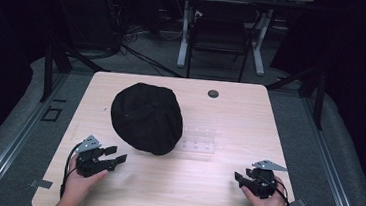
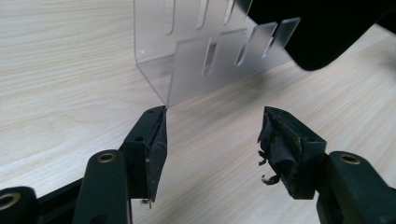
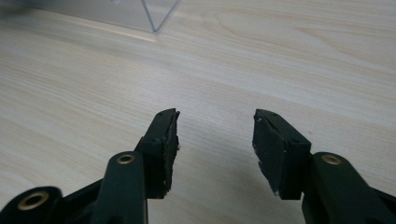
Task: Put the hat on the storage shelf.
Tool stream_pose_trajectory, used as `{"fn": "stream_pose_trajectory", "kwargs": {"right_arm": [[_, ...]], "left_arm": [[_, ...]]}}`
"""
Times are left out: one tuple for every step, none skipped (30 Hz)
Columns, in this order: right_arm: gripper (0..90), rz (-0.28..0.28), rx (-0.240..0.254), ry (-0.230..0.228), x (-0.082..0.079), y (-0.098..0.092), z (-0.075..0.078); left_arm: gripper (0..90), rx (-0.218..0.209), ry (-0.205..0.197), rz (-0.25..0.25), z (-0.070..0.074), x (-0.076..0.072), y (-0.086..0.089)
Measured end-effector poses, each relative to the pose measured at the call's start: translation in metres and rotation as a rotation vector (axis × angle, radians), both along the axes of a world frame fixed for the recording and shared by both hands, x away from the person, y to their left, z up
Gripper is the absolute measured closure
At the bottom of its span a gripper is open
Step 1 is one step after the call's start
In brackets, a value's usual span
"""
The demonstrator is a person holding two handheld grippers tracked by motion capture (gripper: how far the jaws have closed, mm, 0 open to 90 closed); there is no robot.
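Observation:
A black cap (image 1: 145,117) lies crown-up on the light wooden table (image 1: 230,112), left of centre. A clear plastic rack (image 1: 199,138) with slots stands just right of the cap. My left gripper (image 1: 118,156) rests near the table's front left, open, pointing toward the cap's front edge. In the left gripper view its jaws stand apart around bare wood, with the clear rack (image 2: 210,51) ahead and the cap (image 2: 327,28) at upper right. My right gripper (image 1: 238,178) sits at the front right, open, pointing left. Its jaws frame bare table in the right gripper view.
A small dark round hole (image 1: 213,93) sits in the tabletop near the far edge. Beyond the table stand a black folding chair (image 1: 222,36) and white desk legs (image 1: 183,38). Cables lie on the grey floor.

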State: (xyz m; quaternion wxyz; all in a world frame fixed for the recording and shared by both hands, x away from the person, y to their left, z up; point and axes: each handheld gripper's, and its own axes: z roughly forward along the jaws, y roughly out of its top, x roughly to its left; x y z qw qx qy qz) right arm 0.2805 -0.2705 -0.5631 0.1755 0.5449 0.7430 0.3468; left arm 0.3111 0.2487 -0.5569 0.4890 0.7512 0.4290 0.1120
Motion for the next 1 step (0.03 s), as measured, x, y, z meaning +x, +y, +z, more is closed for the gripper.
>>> {"fn": "stream_pose_trajectory", "kwargs": {"right_arm": [[48.5,0.007,0.016,-0.002,-0.0003,0.0003,0.0005]], "left_arm": [[41.8,-0.046,0.012,-0.016,0.0026,-0.0001,0.0017]]}}
